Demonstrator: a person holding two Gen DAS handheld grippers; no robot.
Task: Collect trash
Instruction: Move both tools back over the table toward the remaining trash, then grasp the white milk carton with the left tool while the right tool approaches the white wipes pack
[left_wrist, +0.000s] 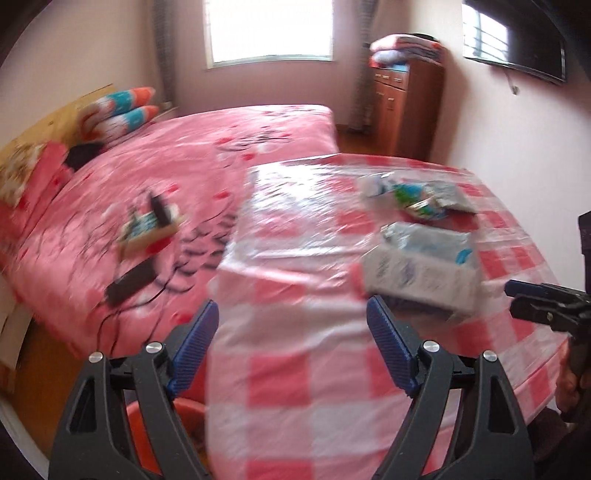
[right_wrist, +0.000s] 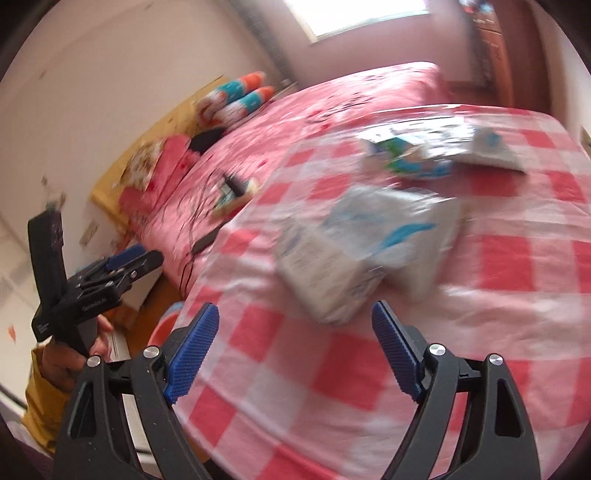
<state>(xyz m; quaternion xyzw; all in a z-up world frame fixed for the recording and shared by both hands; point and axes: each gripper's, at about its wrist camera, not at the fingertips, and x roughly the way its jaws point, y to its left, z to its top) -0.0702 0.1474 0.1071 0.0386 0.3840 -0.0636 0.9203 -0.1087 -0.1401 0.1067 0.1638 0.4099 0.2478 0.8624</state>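
Bedroom with pale pink walls, bright window behind; both views smeared by motion blur. Round table under a red-and-white checked cloth with clear plastic cover (left_wrist: 295, 354) fills the foreground, edge close against a bed with pink patterned bedspread (left_wrist: 229, 147). Orange-red plastic bin (left_wrist: 186, 417) sits on the floor below the table's left edge, mostly hidden by the left gripper; contents cannot be made out. On the table, a crumpled white-and-blue paper carton (left_wrist: 424, 266) lies near the front edge, and further back a loose heap of green, blue and silver wrappers (left_wrist: 421, 197), apart from the carton. On the bed: small colourful box with a dark object on top (left_wrist: 151, 225), a black bar-shaped device with trailing cords (left_wrist: 131, 282), striped orange-and-teal pillows (left_wrist: 122, 110) at the headboard. Brown wooden cabinet (left_wrist: 406, 107) in the far corner, folded bedding on top. Left gripper (left_wrist: 291, 332) over the table edge, jaws wide apart, holding nothing. Right gripper (right_wrist: 295, 332) likewise spread wide and empty, the carton just beyond its tips.
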